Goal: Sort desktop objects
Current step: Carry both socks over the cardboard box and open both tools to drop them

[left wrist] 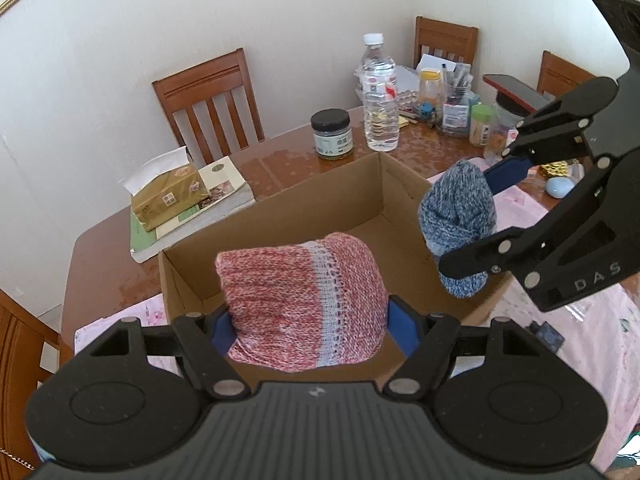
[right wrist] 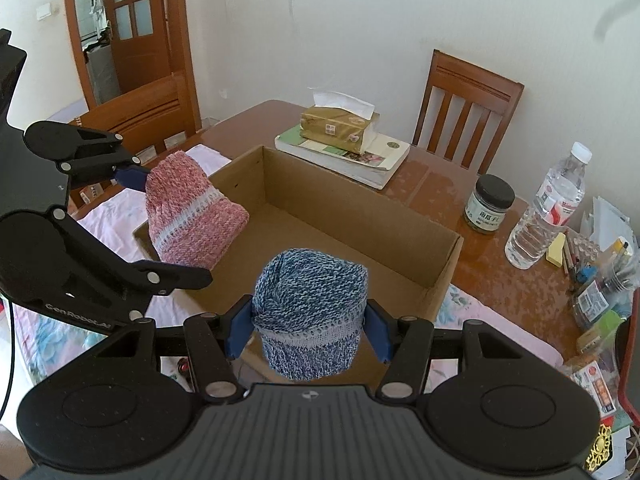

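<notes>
**Two knit hats held above the cardboard box**

Landmark: cardboard box [right wrist: 420, 264], open-topped, its inside bare as far as it shows, standing on the bench [left wrist: 104, 256] partly over a pink cloth [right wrist: 116, 208].

Item 1. Pink knit hat [left wrist: 304, 300], with a pale band across it. Clamped between the blue pads of the left gripper [left wrist: 310, 328], which press its two sides. It hangs over the box's near-left corner, its rounded crown up, its band running across the jaws in the left wrist view. The box floor lies below and beyond it.

Item 2. Blue knit hat [right wrist: 310, 312], bunched, with a pale band near its lower edge. Clamped between the pads of the right gripper [right wrist: 308, 332], jaws partly closed on its sides. It hangs over the box's near edge, towards the right-hand side, crown up.

Relation governing the coming move, as a judgement: both hats stand above the near rim, so the box interior lies forward and down from each gripper. Neither hand is clearly nearer. Release there looks likely to drop each hat inside.

Beyond the box: tissue pack [right wrist: 340, 124] on books [right wrist: 376, 164], dark-lidded jar [right wrist: 490, 210], water bottle [right wrist: 548, 208].
</notes>
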